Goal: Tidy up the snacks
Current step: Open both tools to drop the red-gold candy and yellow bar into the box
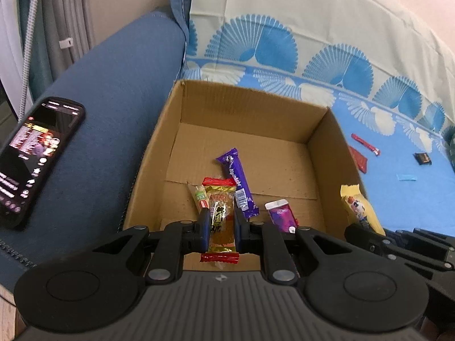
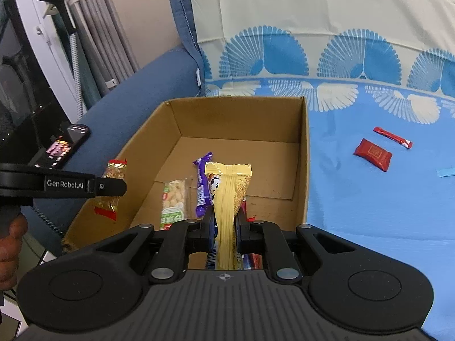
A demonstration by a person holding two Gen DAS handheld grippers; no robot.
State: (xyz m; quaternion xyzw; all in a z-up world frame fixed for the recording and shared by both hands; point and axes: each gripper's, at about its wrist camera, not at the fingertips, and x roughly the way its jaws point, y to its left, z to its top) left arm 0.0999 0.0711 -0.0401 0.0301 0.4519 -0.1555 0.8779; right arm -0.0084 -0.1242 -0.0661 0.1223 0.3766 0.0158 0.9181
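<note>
Clearly both hands are at the drop-off: the left gripper [image 1: 221, 227] pinches a gold-and-red candy [image 1: 220, 221] over the near edge of the cardboard box [image 1: 321, 130], and the right gripper [image 2: 224, 224] is clamped on a yellow wrapper [image 2: 229, 196] — also above the box. 3 snacks, among them a purple bar [image 1: 237, 182], lie on the floor inside. Best to carry each packet past the rim before letting go, then fetch the red packets [image 2: 373, 154] left on the blue sheet [image 2: 369, 213].
</note>
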